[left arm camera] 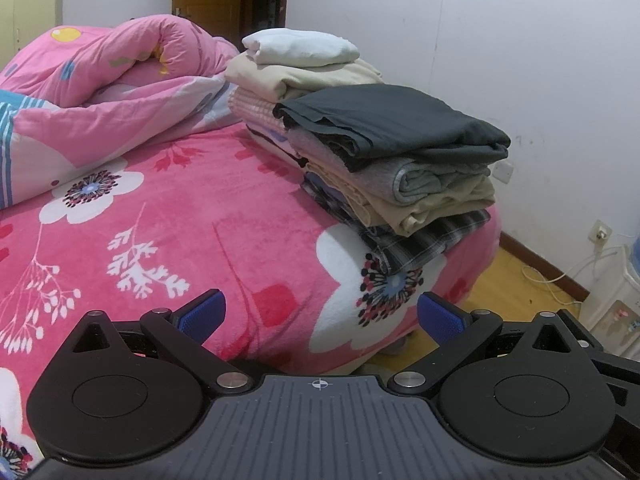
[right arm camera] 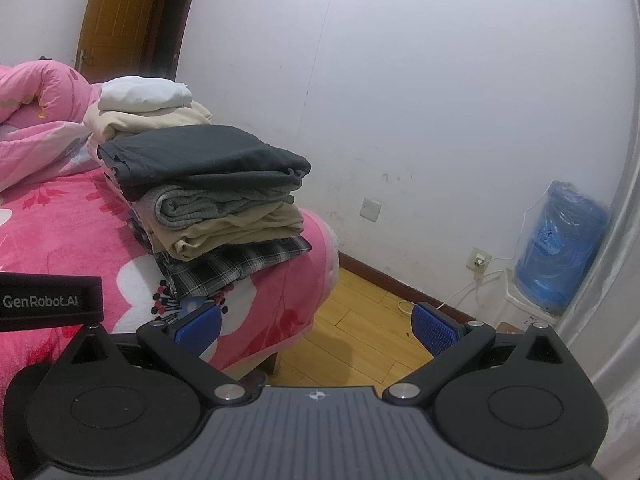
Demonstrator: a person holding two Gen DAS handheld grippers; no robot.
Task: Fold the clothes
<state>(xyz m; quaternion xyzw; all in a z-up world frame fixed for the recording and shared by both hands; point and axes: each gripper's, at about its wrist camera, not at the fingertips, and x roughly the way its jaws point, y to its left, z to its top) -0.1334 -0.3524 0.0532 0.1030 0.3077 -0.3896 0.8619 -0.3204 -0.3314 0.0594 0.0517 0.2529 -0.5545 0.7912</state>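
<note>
Wide stretch of pink floral bedspread (left arm camera: 192,208) lying bare between the bunched pink quilt (left arm camera: 132,80) at the far left and the folded clothes near the bed's right edge. Near stack of folded clothes (left arm camera: 404,168) sitting at the bed's corner: dark grey garment (left arm camera: 400,120) on top, then grey knit, beige, and a plaid piece (left arm camera: 424,244) at the bottom reaching the mattress edge. Second pile just behind it, touching, topped by a white folded item (left arm camera: 300,46). White wall close beyond the bed's edge, with a strip of wooden floor (right arm camera: 360,332) between.

Left wrist view only: the broad open middle of the bed. Right wrist view only: blue water bottle (right arm camera: 560,244) in the room's corner, the wall socket with white cable, and a black "GenRobot.AI" bar at the left edge.

Left gripper (left arm camera: 320,314) above the bedspread's near edge, fingers (left arm camera: 204,312) spread wide, gripping nothing. Right gripper (right arm camera: 316,326) over the bed corner and floor, fingers (right arm camera: 434,330) likewise spread wide, touching nothing.
</note>
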